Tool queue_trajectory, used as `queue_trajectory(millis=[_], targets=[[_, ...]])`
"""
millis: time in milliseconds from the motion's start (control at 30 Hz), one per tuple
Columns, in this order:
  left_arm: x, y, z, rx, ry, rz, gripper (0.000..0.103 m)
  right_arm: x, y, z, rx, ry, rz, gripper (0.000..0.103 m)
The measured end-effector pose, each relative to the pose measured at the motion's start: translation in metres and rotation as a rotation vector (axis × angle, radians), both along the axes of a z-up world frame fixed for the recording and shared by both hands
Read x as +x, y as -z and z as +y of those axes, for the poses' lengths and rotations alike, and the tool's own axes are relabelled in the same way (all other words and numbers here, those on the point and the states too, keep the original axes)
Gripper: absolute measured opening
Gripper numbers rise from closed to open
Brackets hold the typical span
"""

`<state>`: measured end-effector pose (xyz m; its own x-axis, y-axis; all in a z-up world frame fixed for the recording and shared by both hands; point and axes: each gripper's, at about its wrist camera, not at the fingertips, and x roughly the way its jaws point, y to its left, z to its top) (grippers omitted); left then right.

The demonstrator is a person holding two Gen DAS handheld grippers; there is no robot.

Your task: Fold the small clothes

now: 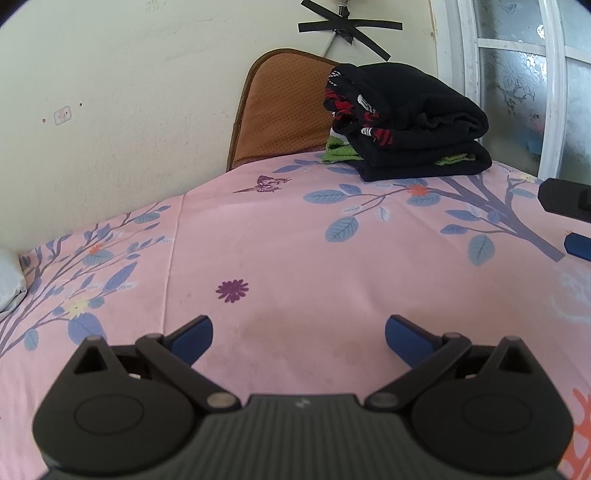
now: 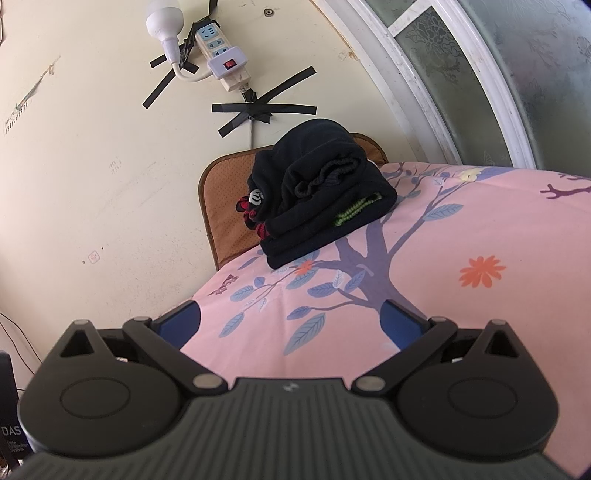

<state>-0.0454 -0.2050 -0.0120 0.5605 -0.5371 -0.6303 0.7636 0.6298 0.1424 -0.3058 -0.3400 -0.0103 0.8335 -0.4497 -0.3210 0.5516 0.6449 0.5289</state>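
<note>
The stack (image 1: pixel 410 125) of folded clothes sits at the far end of the bed, near the wall and just beside the window; it is mostly black fabric, with a green piece showing between the lower layers and a red-and-black patterned piece with white marks poking out on the side toward the wall. In the right wrist view the stack (image 2: pixel 321 192) shows a ribbed black waistband curled along its top fold. It rests on the pink sheet (image 1: pixel 295 251), which is printed with blue leaves, a purple tree, and orange and purple flowers, and its back edge lies just in front of a brown cushion (image 1: pixel 280 110) that leans upright against the wall (image 1: pixel 129 92). Black tape (image 1: pixel 351 27) is stuck on the wall above the cushion, and the right wrist view shows a white power strip (image 2: pixel 221 55) with a red switch and a bulb (image 2: pixel 164 18) beside it. The left gripper (image 1: pixel 299 336) hovers low over bare sheet, well apart from the stack, its jaws spread wide with nothing between the blue pads (image 1: pixel 195 339). The right gripper (image 2: pixel 291 325) is likewise over the sheet, nearer the stack, its jaws spread wide and empty. Part of the right gripper shows at the right edge of the left wrist view. A frosted window (image 2: pixel 498 66) with a white frame borders the bed.
</note>
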Motion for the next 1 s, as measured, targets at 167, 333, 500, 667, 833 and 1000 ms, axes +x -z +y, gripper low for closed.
queue_trajectory(millis=[167,333,500,667,833,1000], targets=[[-0.0008,0.0002,-0.0007,0.004,0.001,-0.007,0.103,-0.0002,0.0002,0.0004,0.0,0.001,0.0,0.103],[-0.0009,0.0003,-0.0008,0.005,0.002,-0.008,0.103,-0.0002,0.0004,0.0006,0.001,0.001,0.0,0.103],[-0.0018,0.0009,-0.0004,0.008,0.005,-0.014,0.103,0.0026,-0.0005,0.0007,0.001,-0.005,0.0,0.103],[-0.0019,0.0008,-0.0004,0.008,0.006,-0.016,0.103,0.0016,0.0001,0.0004,0.001,-0.004,0.0,0.103],[-0.0019,-0.0003,0.0006,-0.005,0.003,-0.015,0.103,0.0024,0.0,0.0012,0.001,-0.003,0.0,0.103],[-0.0015,-0.0005,0.0002,-0.005,-0.002,-0.016,0.103,0.0027,0.0002,0.0009,0.001,-0.003,0.0,0.103]])
